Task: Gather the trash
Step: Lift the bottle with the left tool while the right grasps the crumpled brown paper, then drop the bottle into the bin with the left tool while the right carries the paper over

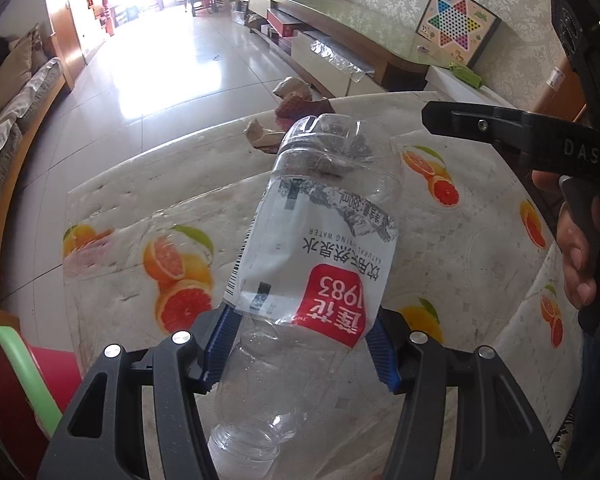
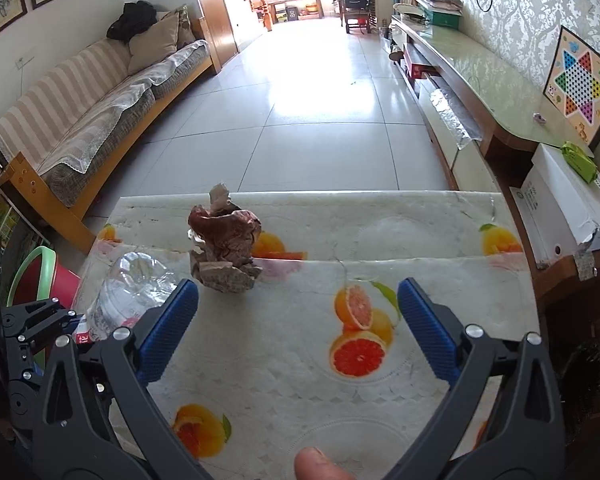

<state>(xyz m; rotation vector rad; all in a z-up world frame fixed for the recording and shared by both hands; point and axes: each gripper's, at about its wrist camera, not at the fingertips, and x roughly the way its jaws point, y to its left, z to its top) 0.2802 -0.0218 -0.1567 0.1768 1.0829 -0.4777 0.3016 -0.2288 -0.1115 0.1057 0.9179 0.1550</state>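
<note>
My left gripper (image 1: 300,340) is shut on a clear, empty plastic water bottle (image 1: 320,220) with a white and red label, held above the table, neck toward the camera. The bottle also shows in the right wrist view (image 2: 128,292), at the left beside the left gripper's body. My right gripper (image 2: 298,320) is open and empty above the table. A crumpled brown paper wad (image 2: 226,244) lies on the table ahead and left of it; it also shows in the left wrist view (image 1: 284,120), behind the bottle.
The table has a white cloth with orange prints (image 2: 380,408). A red bucket with a green handle (image 2: 44,276) stands off the table's left side. A sofa (image 2: 80,120) lines the left wall, a long cabinet (image 2: 480,92) the right. A white box (image 2: 564,196) sits at the right.
</note>
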